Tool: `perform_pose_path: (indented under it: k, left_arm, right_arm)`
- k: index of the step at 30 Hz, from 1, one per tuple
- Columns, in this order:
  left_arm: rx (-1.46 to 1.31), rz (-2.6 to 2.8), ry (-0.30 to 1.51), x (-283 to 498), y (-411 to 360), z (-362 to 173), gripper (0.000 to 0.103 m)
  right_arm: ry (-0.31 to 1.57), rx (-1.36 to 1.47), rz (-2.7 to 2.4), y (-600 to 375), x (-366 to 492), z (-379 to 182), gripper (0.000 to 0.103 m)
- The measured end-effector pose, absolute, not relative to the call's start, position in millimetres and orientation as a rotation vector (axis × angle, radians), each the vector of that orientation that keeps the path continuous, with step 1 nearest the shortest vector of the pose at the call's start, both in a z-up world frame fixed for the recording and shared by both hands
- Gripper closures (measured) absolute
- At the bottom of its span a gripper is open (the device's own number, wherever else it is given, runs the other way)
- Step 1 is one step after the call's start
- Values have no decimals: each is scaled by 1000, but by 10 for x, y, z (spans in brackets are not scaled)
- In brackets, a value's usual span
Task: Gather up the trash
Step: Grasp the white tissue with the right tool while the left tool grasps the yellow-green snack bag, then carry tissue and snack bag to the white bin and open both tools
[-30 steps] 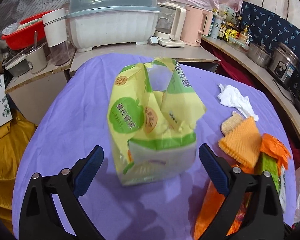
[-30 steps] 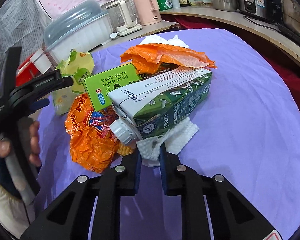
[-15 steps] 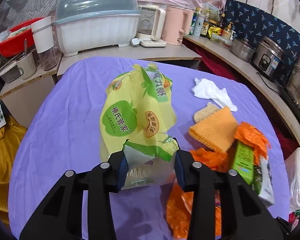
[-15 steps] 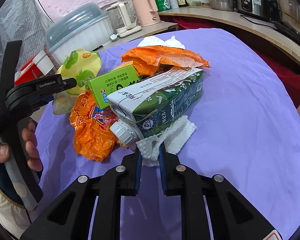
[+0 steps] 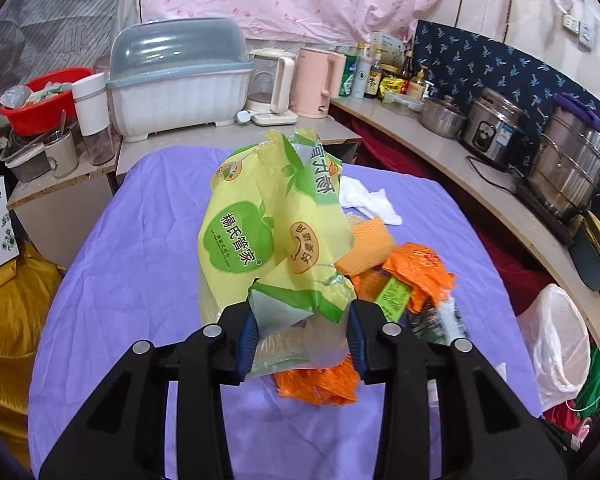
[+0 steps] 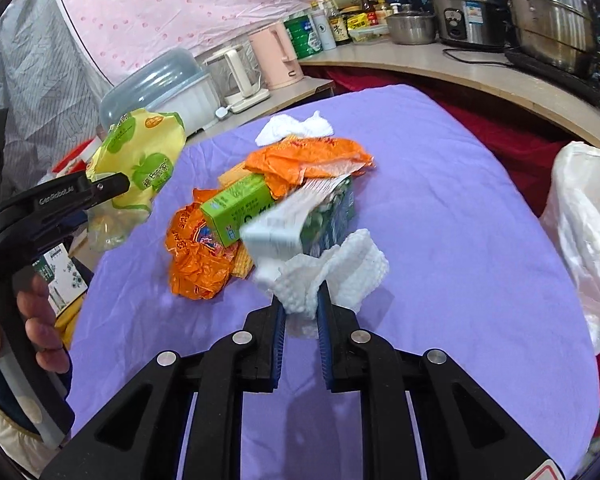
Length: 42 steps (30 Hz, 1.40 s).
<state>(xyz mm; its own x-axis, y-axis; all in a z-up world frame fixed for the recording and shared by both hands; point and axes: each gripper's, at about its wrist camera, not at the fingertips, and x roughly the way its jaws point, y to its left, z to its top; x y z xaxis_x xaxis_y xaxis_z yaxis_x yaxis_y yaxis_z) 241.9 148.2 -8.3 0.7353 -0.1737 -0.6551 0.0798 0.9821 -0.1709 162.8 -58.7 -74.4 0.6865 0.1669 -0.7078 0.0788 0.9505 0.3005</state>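
Your left claw [image 5: 302,330] is pinching the lower, clear end of the yellow-green bag [image 5: 268,236], which stands up and away from the tips, lifted off the purple cloth [image 5: 132,264]. Your right claw [image 6: 302,312] is pressed onto a bunch of the white paper towel [image 6: 332,268], with most of the sheet fanning out ahead of and to the right of the tips.

Both grips look shallow, and that is the main risk. The bag is slick film and only a fold of it sits between the left pads, so I judge a quick swing could let it slide out. The towel is held by a thin twist; if it tears or pulls loose, it drops back onto the cloth.

Just ahead of the right tips the towel seems to touch the milk carton [image 6: 320,216], which is blurred, so I cannot tell whether it is snagged. If it is, pulling away may drag the carton, the green box [image 6: 240,208] and the orange wrappers [image 6: 200,256] beyond it toward the table edge.

The white trash bag [image 6: 584,220] hangs far right of the right claw, off the table. Its mouth looks slack, so a release from too far away could miss. The rest of the trash remains heaped ahead of both claws.
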Motion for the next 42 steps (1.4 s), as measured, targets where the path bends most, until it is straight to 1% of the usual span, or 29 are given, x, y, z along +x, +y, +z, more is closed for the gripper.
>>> perform_pose_path:
  k: [8, 18, 30, 42]
  left_arm:
    - [-118, -209, 693, 2022, 1175, 174, 67]
    - [-73, -302, 685, 1665, 610, 319, 67]
    - [-8, -397, 691, 1331, -55, 328, 67]
    - [52, -479, 716, 1064, -594, 231, 67]
  right_arm:
    - [746, 366, 10, -885, 1260, -515, 89]
    - [671, 413, -51, -1305, 894, -320, 89]
    - [602, 468, -135, -1872, 503, -185, 89]
    - [564, 513, -203, -2339, 245, -186, 89]
